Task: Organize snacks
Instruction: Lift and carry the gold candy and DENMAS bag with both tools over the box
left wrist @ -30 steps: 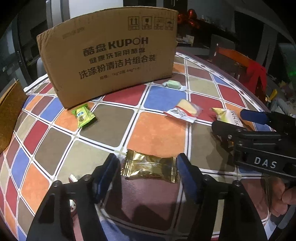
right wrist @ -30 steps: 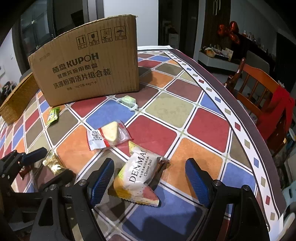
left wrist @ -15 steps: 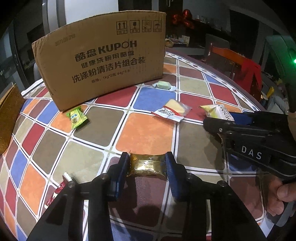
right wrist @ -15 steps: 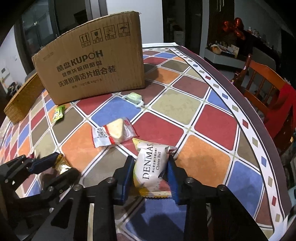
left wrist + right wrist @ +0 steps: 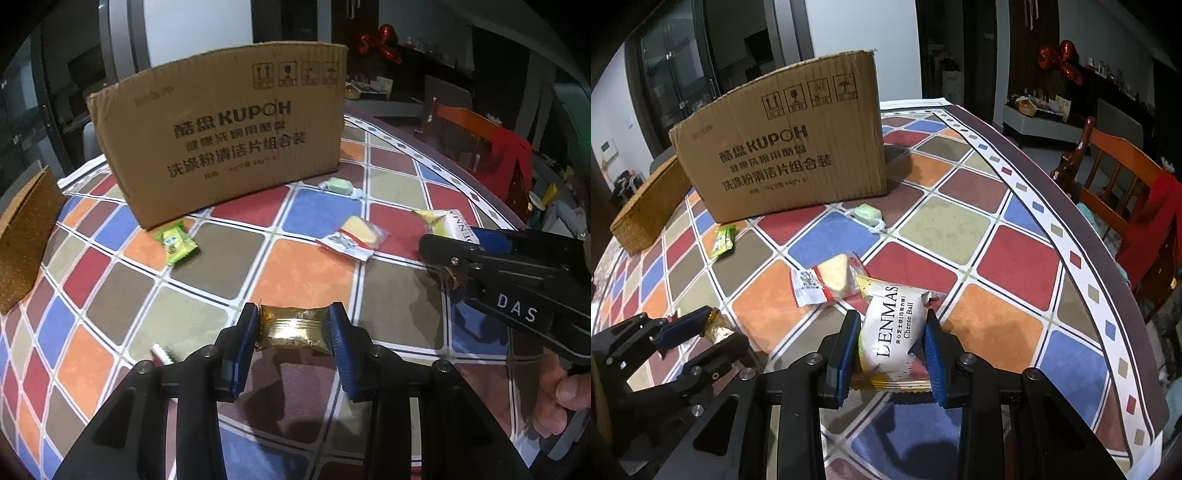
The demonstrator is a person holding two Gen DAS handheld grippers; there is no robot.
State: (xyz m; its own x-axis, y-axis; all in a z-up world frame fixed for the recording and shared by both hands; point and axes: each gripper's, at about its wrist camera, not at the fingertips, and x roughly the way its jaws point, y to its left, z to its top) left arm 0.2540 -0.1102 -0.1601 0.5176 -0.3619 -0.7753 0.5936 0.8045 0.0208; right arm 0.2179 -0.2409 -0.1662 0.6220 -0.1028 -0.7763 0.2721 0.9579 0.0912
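Note:
My left gripper (image 5: 293, 326) is shut on a gold foil snack (image 5: 293, 328), its blue pads pressing both ends just over the tablecloth. My right gripper (image 5: 892, 332) is shut on a white cheese ball packet (image 5: 894, 328). In the left wrist view the right gripper (image 5: 454, 240) reaches in from the right with the white packet (image 5: 448, 223) in it. The right wrist view shows the left gripper (image 5: 701, 332) at the lower left, holding the gold snack (image 5: 718, 328). A cardboard box (image 5: 225, 144) stands at the back of the table.
Loose on the chequered tablecloth (image 5: 310, 266) lie a green sachet (image 5: 175, 242), a clear-wrapped yellow wedge (image 5: 354, 238) and a pale green sweet (image 5: 340, 186). A woven basket (image 5: 650, 206) stands left of the box. A wooden chair (image 5: 1123, 184) stands beyond the table's right edge.
Both grippers went from wide open to shut: the left closed on the gold snack, the right on the white packet. Both snacks now sit slightly lifted and squeezed.

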